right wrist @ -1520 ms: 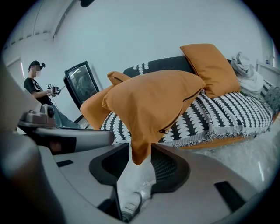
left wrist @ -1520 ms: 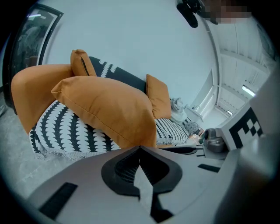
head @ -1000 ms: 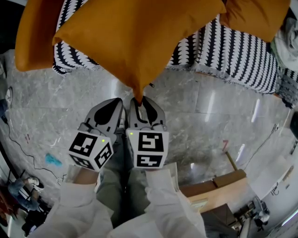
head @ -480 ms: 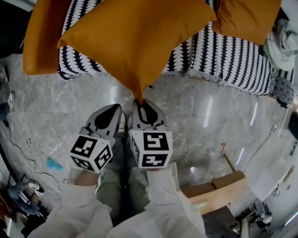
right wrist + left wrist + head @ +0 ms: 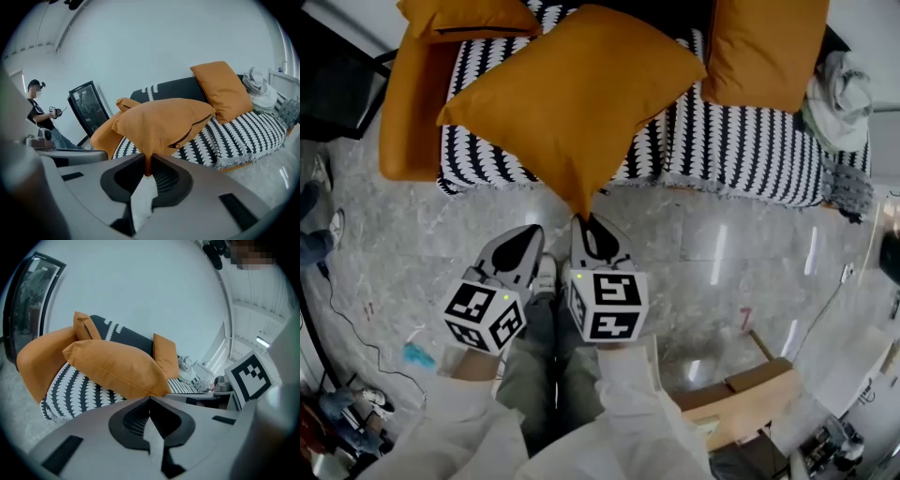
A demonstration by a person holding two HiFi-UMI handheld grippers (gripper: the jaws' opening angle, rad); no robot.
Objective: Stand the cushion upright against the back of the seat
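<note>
The right gripper point(image 5: 584, 217) clamps the near corner of an orange cushion point(image 5: 572, 103). Its jaws have just been closing, and the corner is pinched between them. From the grippers the cushion spreads toward 12 o'clock, out over the front edge of a sofa point(image 5: 741, 150) covered in a black-and-white pattern. No view shows whether its far side rests on the seat.

The left gripper point(image 5: 531, 234) sits just beside the right one, at its 9 o'clock. Its jaws are together with nothing between them, and the cushion's corner lies just past their tips in the left gripper view.

A second orange cushion point(image 5: 764, 52) stands upright against the sofa's back at 1 o'clock. A third point(image 5: 464, 17) lies at 11 o'clock, above an orange armrest point(image 5: 408, 103). A pale bundle of cloth point(image 5: 834, 98) sits on the sofa's far end at 2 o'clock.

Grey marble floor point(image 5: 712, 253) lies under both grippers. White sleeves point(image 5: 628, 422) show at 6 o'clock.

In the right gripper view another person point(image 5: 40, 112) stands well apart at 9 o'clock, near a dark glass panel point(image 5: 89, 110).
</note>
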